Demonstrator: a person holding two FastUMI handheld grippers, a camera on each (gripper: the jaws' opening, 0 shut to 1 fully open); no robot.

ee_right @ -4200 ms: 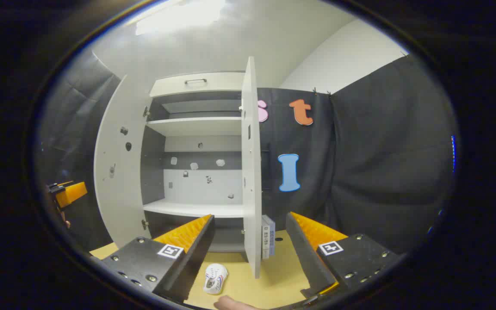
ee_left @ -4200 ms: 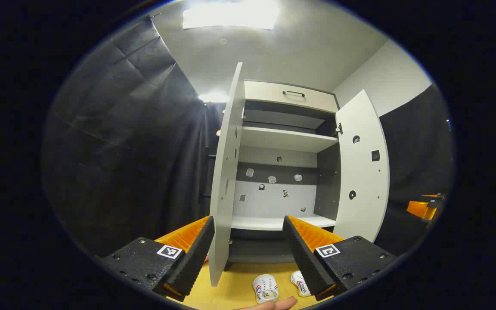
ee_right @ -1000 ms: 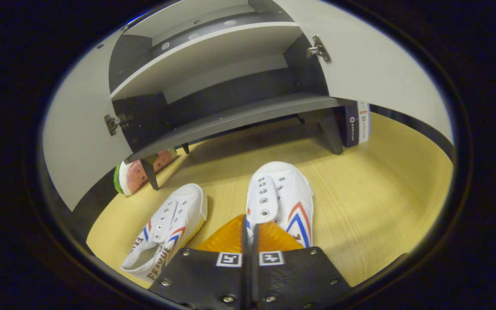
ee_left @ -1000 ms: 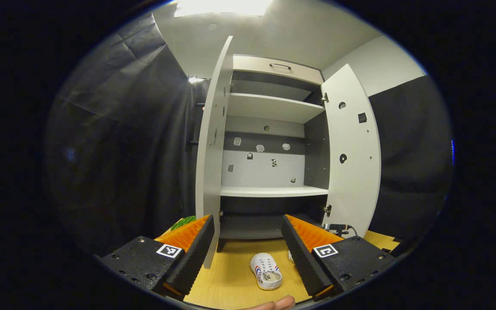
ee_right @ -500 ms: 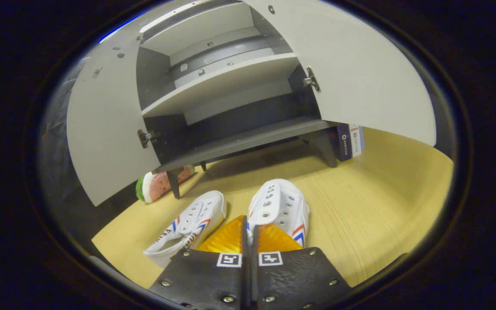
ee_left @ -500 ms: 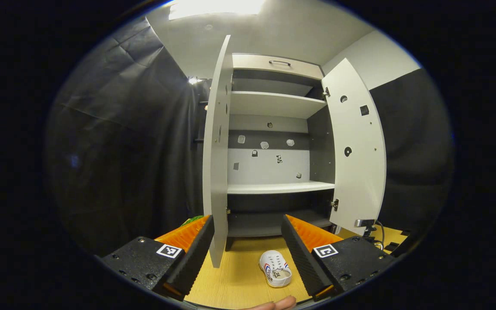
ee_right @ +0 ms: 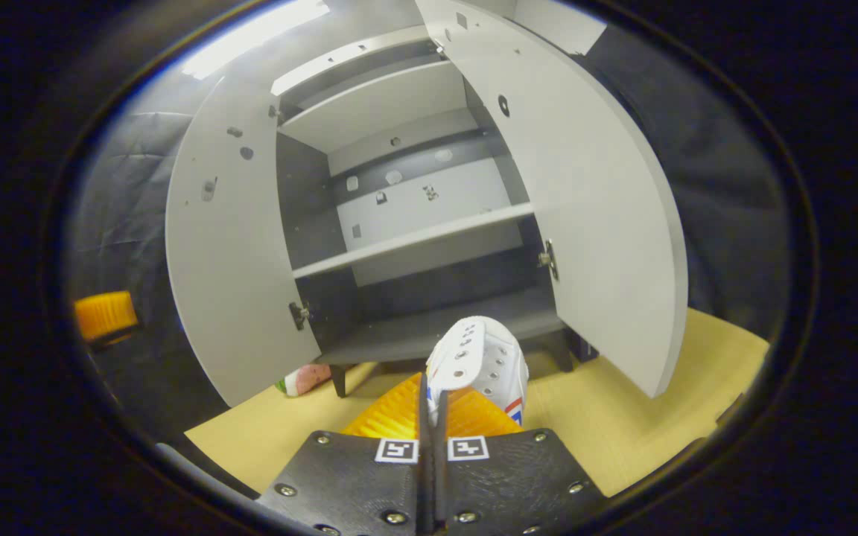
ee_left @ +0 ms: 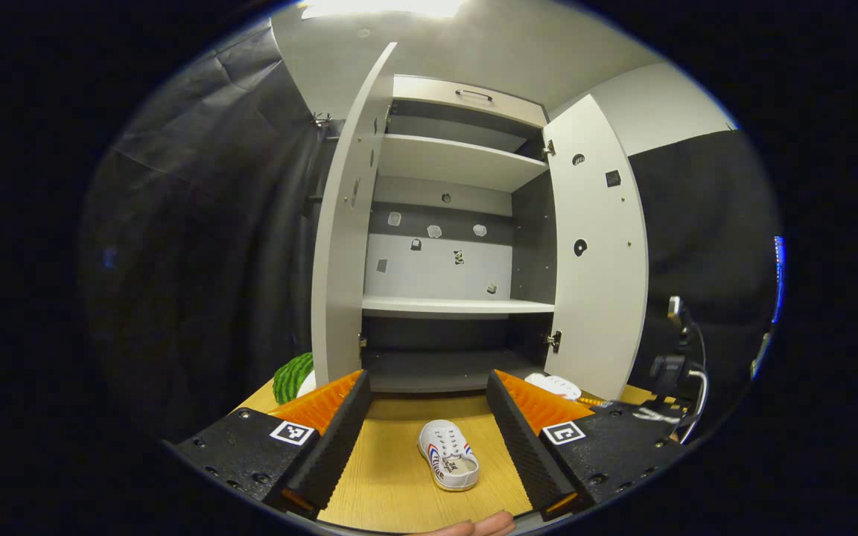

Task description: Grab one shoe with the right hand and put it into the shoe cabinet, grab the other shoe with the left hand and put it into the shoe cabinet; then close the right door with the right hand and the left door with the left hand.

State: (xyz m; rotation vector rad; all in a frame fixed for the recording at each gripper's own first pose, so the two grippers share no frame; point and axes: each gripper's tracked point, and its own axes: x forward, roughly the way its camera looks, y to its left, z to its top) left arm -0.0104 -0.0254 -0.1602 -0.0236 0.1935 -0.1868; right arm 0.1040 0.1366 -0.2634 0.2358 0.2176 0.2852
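Shoe point(ee_right: 480, 356) in right gripper point(ee_right: 433, 406)

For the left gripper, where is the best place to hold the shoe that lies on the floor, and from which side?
Probably the heel rim of the shoe, pinched from above. Its opening faces up, heel toward the open left gripper and toe toward the cabinet.

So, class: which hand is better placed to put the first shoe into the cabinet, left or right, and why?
Right. The right tool is shut on a shoe, raised before the open cabinet. The left tool is open, with the other shoe on the floor.
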